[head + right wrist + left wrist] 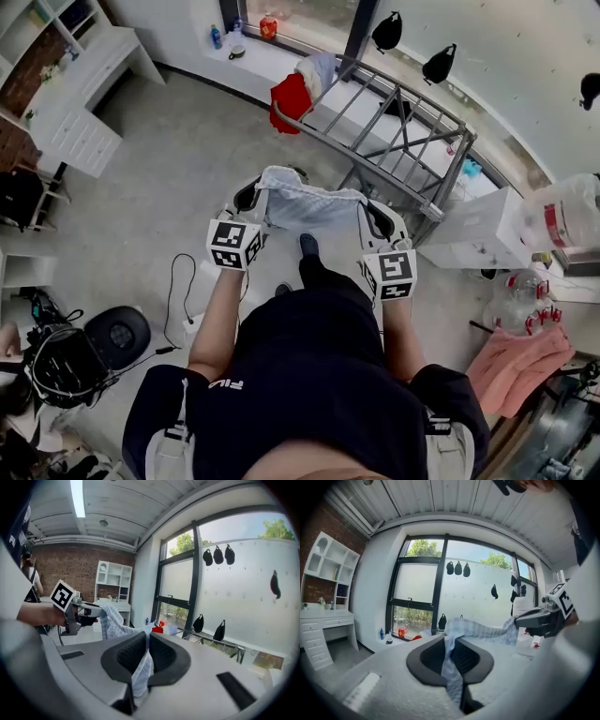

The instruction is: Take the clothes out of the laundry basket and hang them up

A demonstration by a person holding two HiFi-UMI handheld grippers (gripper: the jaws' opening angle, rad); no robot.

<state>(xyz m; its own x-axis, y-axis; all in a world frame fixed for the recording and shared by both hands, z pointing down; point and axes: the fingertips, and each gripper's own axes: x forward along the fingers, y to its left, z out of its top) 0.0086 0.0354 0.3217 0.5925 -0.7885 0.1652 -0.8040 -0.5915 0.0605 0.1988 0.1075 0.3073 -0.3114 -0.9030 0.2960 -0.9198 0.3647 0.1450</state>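
Hold the left fingers (pixel 429 660) pressed together on the fold of pale blue striped garment (pixel 480 631) pinched between them, and the right fingers (pixel 166 656) likewise clamped on its other corner, with no easing of either grip, for fear of dropping the cloth to the floor (pixel 187 159). Stretch the top edge between left gripper (pixel 255 195) and right gripper (pixel 370 208), spread wide and roughly level, with only a shallow sag in the middle. Carry it forward and up over the near rail of the drying rack (pixel 403 131), aiming for a bare stretch to the right of the red garment (pixel 291 98) already draped at the far left end. Lay the middle across the rail before loosening anything, probably one side at a time. Arms out in front of the body, forearms (pixel 217 319) side by side and well apart, both tools pointing away and only slightly downward, marker cubes (pixel 232 244) facing up toward the head.
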